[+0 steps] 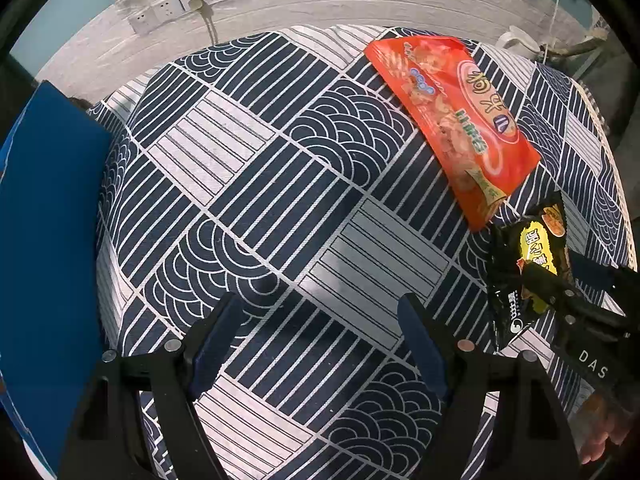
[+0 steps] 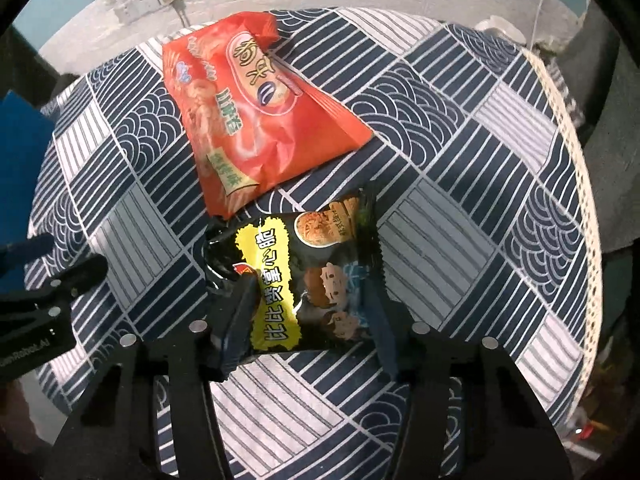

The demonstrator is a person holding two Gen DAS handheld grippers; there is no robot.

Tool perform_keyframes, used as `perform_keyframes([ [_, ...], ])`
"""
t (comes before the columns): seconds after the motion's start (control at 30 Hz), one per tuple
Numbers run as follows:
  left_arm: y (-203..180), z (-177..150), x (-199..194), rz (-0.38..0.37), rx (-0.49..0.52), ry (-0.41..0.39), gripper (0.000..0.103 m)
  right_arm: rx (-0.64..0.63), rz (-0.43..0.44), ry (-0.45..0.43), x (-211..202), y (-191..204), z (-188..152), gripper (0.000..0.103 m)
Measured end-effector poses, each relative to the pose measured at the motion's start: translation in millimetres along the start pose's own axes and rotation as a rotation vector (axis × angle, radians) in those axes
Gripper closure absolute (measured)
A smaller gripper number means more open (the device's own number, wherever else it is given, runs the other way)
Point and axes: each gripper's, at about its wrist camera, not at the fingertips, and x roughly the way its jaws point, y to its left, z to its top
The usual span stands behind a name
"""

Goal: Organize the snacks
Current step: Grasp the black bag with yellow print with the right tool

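Observation:
A black snack packet with yellow lettering (image 2: 304, 276) sits between the fingers of my right gripper (image 2: 308, 300), which is shut on it just above the patterned tablecloth (image 2: 460, 220). An orange-red snack bag (image 2: 256, 120) lies flat beyond it. In the left wrist view the orange-red bag (image 1: 460, 120) lies at the far right and the black packet (image 1: 528, 264) is at the right edge, held by the right gripper (image 1: 560, 292). My left gripper (image 1: 320, 320) is open and empty over the cloth.
A blue box or bin wall (image 1: 48, 220) stands at the table's left side. Wall sockets with a plugged cable (image 1: 196, 4) are on the white wall behind. The table's right edge has a lace trim (image 2: 580, 168).

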Motion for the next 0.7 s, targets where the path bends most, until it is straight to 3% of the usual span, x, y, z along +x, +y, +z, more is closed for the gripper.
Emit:
perform_keyframes([
  [0.03,-1,0,0,0.000,0.002,0.000,0.022,0.009,0.008,0.006,1,-2,0,0.044],
  [0.13,-3,-1,1,-0.002,0.004,0.003,0.022,0.024,-0.009,0.020,6,-9,1,0.019],
  [0.5,8,-10,8,-0.010,-0.013,0.021,0.022,-0.022,-0.054,-0.006,22,13,8,0.012],
  [0.6,12,-12,10,-0.015,-0.017,0.028,0.022,-0.035,-0.062,-0.005,29,24,12,0.004],
  [0.7,14,-14,12,-0.014,-0.018,0.031,0.022,-0.071,-0.084,-0.013,39,34,14,0.002],
])
